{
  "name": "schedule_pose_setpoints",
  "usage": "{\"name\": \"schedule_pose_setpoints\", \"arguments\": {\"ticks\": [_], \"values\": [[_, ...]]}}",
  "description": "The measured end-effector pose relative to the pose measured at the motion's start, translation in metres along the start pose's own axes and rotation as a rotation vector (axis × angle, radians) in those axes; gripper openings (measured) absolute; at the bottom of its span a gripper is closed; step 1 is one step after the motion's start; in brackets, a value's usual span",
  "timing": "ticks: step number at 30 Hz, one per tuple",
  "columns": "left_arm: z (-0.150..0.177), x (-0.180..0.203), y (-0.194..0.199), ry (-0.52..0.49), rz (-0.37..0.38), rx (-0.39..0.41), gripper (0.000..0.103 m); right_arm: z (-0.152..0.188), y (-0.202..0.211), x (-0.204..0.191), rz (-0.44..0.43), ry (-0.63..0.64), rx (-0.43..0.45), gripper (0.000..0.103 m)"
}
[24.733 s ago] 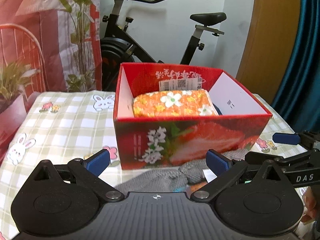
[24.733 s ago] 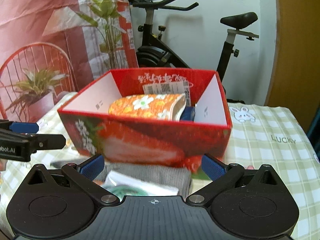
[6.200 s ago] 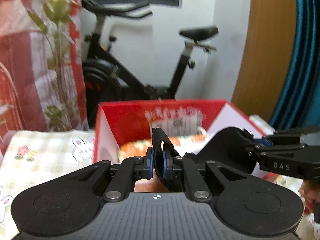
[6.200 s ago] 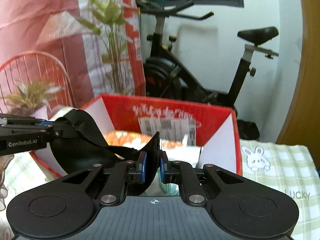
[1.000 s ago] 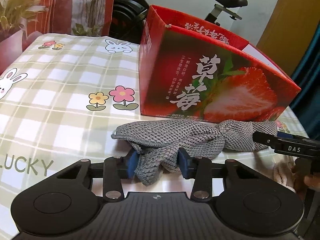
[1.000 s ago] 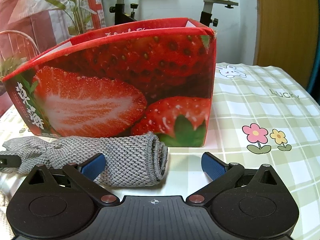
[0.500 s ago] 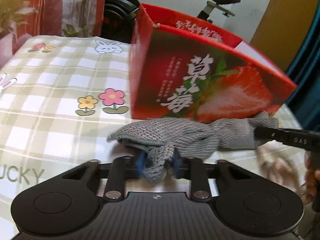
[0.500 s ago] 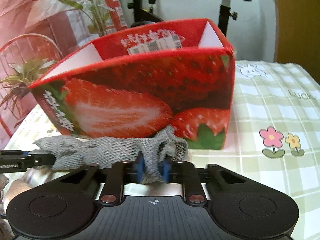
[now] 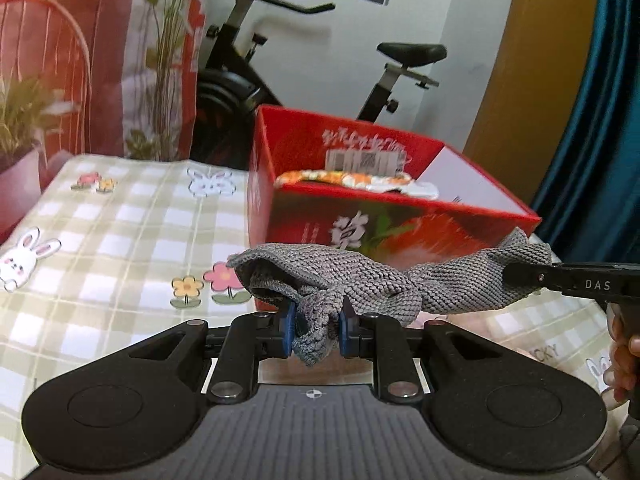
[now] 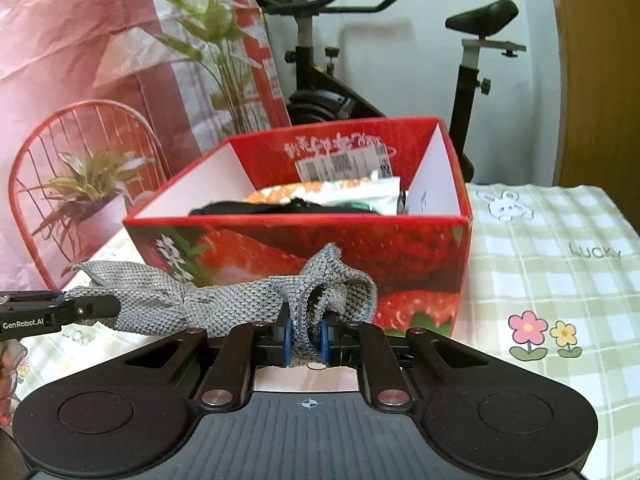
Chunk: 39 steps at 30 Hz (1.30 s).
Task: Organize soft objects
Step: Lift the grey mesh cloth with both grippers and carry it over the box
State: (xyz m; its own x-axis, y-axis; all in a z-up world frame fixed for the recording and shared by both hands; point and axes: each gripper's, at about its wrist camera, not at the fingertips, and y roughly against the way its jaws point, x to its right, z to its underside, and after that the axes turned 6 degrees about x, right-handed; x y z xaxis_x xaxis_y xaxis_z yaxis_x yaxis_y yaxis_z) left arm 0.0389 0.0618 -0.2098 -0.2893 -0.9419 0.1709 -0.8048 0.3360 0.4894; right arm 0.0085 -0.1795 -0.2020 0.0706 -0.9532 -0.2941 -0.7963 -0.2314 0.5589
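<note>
Grey knit cloth point(image 9: 360, 280) pinched at each end, left gripper point(image 9: 316, 330) closing, right gripper point(image 10: 306, 338) clamped — sagging middle likely to snag red box point(image 10: 296, 232) rim — slipping from thin bites

Both tools share one build. The left gripper point(image 9: 316, 334) has a wide matte black body with a ribbed centre panel, a white crosshair mark, two round recessed discs, silver screw heads on angular black linkage arms, and blue pads point(image 9: 287, 330). The right gripper point(image 10: 306, 334) looks identical. Seen side-on, one carries white lettering "DAS", the other "GenRobot.AI".
</note>
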Motion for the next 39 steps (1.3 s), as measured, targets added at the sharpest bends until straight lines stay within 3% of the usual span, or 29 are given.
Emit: {"name": "schedule_pose_setpoints", "arguments": {"ticks": [8, 17, 22, 28, 34, 39], "values": [[-0.036, 0.011, 0.022, -0.045, 0.025, 0.083, 0.022, -0.023, 0.033, -0.004, -0.011, 0.011, 0.092, 0.012], [-0.079, 0.031, 0.006, -0.082, 0.038, 0.132, 0.022, -0.069, 0.039, 0.003, 0.018, 0.048, 0.176, 0.012], [-0.094, 0.034, -0.028, -0.103, 0.062, 0.05, 0.022, -0.092, 0.02, 0.006, 0.033, 0.132, 0.146, 0.011], [-0.102, 0.038, -0.067, -0.146, 0.107, -0.068, 0.022, -0.107, -0.016, 0.003, 0.038, 0.223, 0.042, 0.011], [-0.097, 0.045, -0.097, -0.221, 0.133, -0.184, 0.022, -0.104, -0.053, 0.009, 0.028, 0.216, -0.065, 0.011], [-0.095, 0.039, -0.117, -0.226, 0.119, -0.241, 0.023, -0.097, -0.081, 0.016, 0.041, 0.201, -0.126, 0.011]]}}
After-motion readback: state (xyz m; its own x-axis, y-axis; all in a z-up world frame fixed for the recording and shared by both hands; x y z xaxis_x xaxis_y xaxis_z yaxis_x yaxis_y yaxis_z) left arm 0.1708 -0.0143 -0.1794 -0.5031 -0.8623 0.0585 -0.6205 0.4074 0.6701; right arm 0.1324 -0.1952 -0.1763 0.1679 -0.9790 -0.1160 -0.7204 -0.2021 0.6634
